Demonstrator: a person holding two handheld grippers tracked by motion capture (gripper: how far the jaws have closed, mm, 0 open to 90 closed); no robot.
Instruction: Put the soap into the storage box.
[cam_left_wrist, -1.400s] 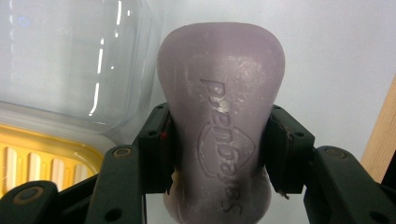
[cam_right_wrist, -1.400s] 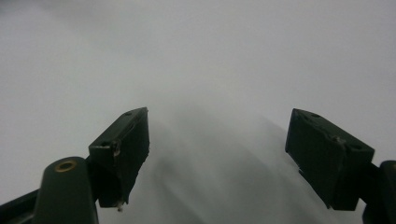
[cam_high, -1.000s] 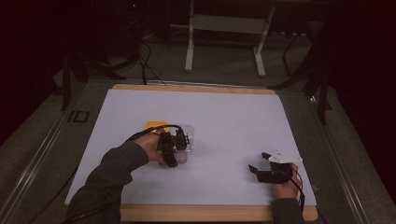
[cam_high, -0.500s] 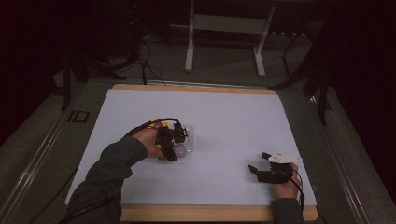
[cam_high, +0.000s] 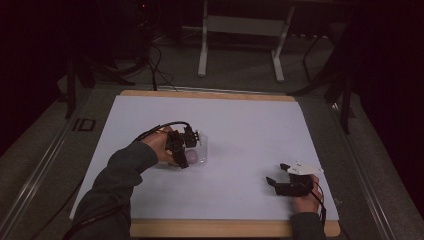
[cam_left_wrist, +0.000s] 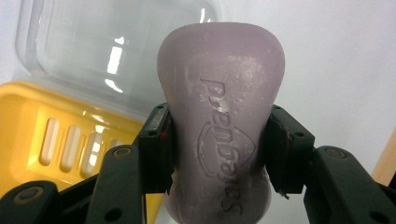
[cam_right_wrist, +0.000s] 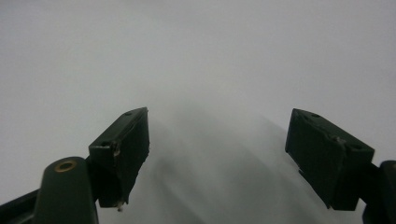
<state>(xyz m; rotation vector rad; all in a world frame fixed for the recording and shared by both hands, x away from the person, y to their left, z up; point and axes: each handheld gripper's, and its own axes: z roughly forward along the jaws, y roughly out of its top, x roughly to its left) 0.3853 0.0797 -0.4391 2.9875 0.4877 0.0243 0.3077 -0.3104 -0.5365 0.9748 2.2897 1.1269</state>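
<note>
Here, left gripper (cam_left_wrist: 217, 154) clamps purple soap bar (cam_left_wrist: 219, 116).

This looks like a lab or a recording room: a worktop (cam_high: 240, 125) with a white sheet and wooden edge, dark surroundings, cables (cam_high: 155, 65) on grey floor, and a metal stand (cam_high: 240, 45) behind.

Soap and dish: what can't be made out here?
- Soap, left gripper view: lower end cut off by bottom edge; sides hidden under the left gripper pads.
- Yellow dish, same view: partly behind jaws and clear lid.
- High view: soap too small, dim.
</note>
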